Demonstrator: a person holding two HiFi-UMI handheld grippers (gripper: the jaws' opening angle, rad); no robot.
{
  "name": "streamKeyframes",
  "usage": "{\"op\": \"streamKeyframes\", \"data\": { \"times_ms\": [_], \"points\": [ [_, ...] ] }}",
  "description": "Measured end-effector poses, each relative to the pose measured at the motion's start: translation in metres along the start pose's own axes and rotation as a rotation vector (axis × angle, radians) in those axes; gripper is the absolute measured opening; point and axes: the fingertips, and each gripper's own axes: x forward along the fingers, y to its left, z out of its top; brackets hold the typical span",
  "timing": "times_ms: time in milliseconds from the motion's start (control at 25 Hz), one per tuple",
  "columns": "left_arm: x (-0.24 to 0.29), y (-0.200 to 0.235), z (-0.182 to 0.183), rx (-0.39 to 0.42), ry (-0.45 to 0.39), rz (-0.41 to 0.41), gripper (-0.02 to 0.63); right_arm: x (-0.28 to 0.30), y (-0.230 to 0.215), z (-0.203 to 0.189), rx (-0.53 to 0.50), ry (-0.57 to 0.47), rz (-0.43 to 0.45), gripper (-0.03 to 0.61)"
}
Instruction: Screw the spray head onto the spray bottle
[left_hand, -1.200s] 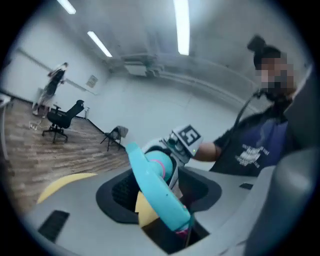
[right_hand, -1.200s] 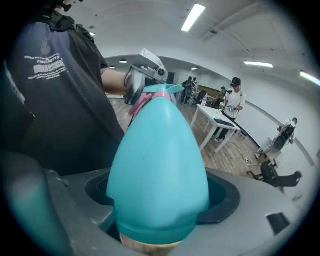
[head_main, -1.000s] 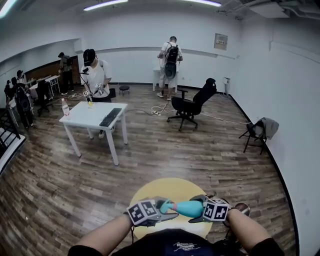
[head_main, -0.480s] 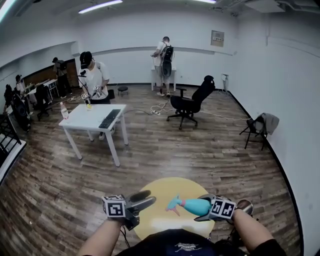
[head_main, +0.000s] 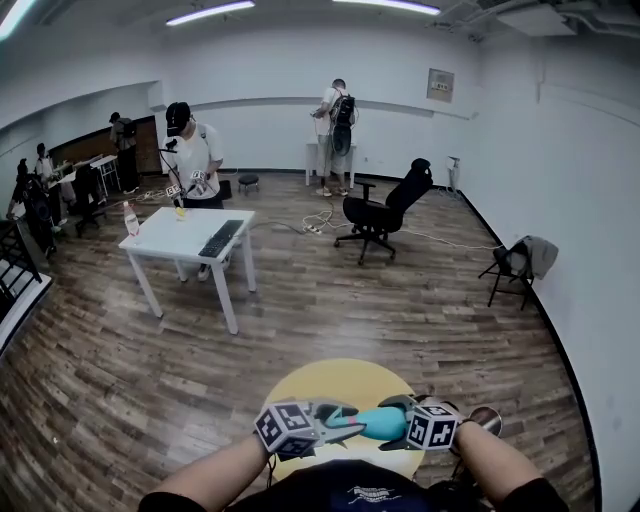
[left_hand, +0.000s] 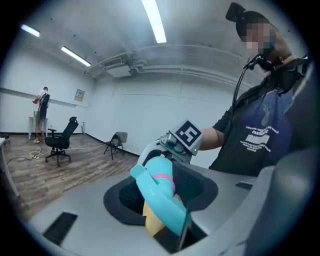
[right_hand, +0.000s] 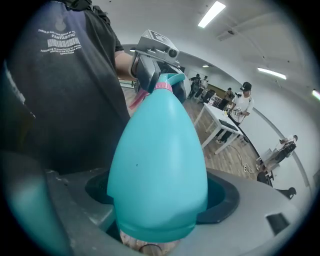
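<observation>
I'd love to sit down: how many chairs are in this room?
2 clear ones: a black office chair mid-floor, and a folding chair draped with cloth by the right wall. A stool stands near the back wall. The crowded far left may hide more.

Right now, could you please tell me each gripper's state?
Left gripper: just closing, on the spray head.
Right gripper: closed on the spray bottle.
</observation>
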Motion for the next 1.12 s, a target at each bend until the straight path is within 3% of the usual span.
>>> {"op": "streamKeyframes", "data": {
  "times_ms": [80, 200, 240, 280, 400, 440, 520, 640, 720, 760, 800, 840, 1040, 1120],
  "points": [
    [-0.001, 0.000, 0.001, 0.001, 0.006, 0.004, 0.189, -0.001, 0.000, 0.002, 0.003, -0.003, 0.007, 0.448],
    [-0.010, 0.009, 0.000, -0.141, -0.057, 0.010, 0.198, 0.003, -0.002, 0.009, 0.048, -0.051, 0.026, 0.448],
    [-0.019, 0.015, 0.000, -0.205, -0.101, 0.015, 0.213, 0.004, -0.002, 0.011, 0.079, -0.072, 0.034, 0.448],
    [-0.031, 0.024, 0.001, -0.273, -0.167, 0.026, 0.280, 0.003, -0.004, 0.011, 0.118, -0.091, 0.039, 0.448],
    [-0.091, 0.057, 0.005, -0.511, -0.408, 0.052, 0.370, -0.001, -0.006, -0.006, 0.237, -0.127, 0.034, 0.448],
    [-0.109, 0.066, 0.003, -0.567, -0.459, 0.065, 0.382, -0.003, -0.006, -0.013, 0.255, -0.122, 0.028, 0.448],
    [-0.127, 0.076, -0.003, -0.605, -0.475, 0.082, 0.382, -0.005, -0.006, -0.022, 0.246, -0.094, 0.015, 0.448],
    [-0.093, 0.057, -0.005, -0.527, -0.336, 0.014, 0.383, 0.000, -0.006, -0.010, 0.171, -0.069, 0.021, 0.448],
    [-0.046, 0.032, -0.012, -0.373, -0.165, -0.030, 0.383, 0.011, -0.003, 0.005, 0.095, -0.052, 0.039, 0.448],
    [-0.025, 0.019, -0.017, -0.265, -0.077, -0.030, 0.321, 0.016, 0.000, 0.009, 0.054, -0.029, 0.048, 0.448],
    [-0.011, 0.009, -0.022, -0.163, -0.004, -0.020, 0.208, 0.021, 0.004, 0.008, 0.018, -0.002, 0.055, 0.446],
    [-0.004, 0.002, -0.026, -0.095, 0.050, -0.016, 0.209, 0.023, 0.009, 0.005, 0.003, 0.010, 0.069, 0.446],
    [-0.003, -0.013, -0.032, -0.001, 0.123, -0.057, 0.216, 0.014, 0.024, 0.006, 0.022, -0.028, 0.119, 0.448],
    [-0.004, -0.008, -0.033, -0.026, 0.111, -0.048, 0.218, 0.018, 0.020, 0.006, 0.030, -0.032, 0.116, 0.446]
  ]
}}
